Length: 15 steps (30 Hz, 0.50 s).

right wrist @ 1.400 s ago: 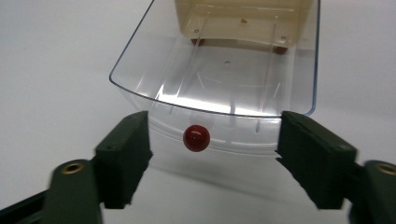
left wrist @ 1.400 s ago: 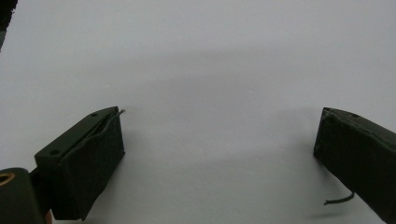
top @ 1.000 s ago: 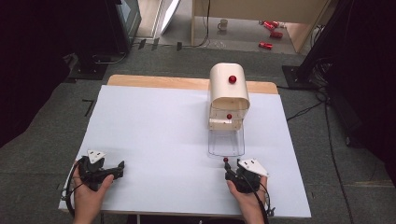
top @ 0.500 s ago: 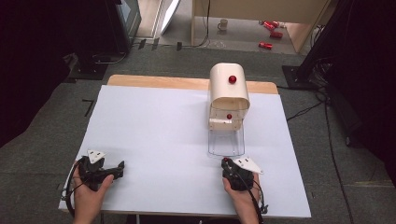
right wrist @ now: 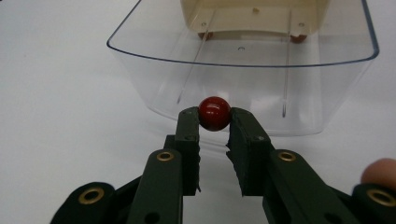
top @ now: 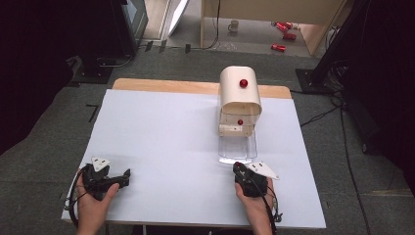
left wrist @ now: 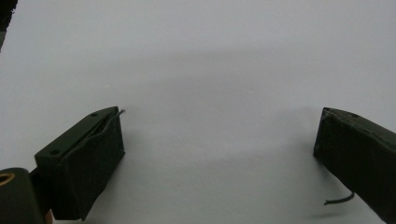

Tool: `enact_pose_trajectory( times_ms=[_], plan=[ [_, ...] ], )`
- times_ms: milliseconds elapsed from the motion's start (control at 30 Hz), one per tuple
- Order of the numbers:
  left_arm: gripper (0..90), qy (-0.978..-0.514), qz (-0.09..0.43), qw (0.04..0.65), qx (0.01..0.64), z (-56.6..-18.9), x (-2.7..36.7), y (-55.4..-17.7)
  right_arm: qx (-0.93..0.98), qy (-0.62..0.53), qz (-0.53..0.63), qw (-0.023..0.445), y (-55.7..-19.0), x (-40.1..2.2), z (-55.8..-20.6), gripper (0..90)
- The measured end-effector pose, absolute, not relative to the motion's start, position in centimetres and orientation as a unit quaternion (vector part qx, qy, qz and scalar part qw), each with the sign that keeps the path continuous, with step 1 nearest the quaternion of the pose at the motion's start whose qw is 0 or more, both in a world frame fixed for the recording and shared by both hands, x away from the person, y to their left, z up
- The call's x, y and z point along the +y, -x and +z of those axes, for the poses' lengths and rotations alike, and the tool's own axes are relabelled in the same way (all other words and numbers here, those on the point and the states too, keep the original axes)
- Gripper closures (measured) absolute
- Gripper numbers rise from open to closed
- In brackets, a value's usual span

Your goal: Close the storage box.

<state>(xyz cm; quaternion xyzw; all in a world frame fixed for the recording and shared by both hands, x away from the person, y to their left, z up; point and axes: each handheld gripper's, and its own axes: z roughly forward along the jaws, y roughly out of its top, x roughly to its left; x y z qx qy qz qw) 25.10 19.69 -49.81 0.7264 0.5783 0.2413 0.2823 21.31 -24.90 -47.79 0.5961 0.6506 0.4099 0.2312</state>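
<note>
right gripper (right wrist: 214, 122) sitting at near edge of clear drawer (right wrist: 243, 79), jaws pinching drawer's red knob (right wrist: 214, 113). in high view knob is getting hidden behind gripper (top: 241, 169), drawer (top: 238, 149) barely readable against white table (top: 156, 137). drawer standing pulled out from cream box (top: 239, 95), looking empty, back part running under box so can't tell there. box wearing red knob on top (top: 243, 83), another on front (top: 240, 122). left gripper (left wrist: 219, 140) resting near left table corner, jaws gaping wide, holding nothing, well apart from drawer.
</note>
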Motion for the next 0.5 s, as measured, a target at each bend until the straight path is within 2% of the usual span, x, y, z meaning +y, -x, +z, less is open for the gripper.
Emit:
enact_pose_trajectory(
  times_ms=[500],
  plan=[
    [1.6, -0.726, 0.241, 0.282, 0.578, -49.8, 19.7, -25.1, 0.648, -0.593, 0.409, 0.245, -23.7, -25.2, -46.0, 75.2]
  ],
)
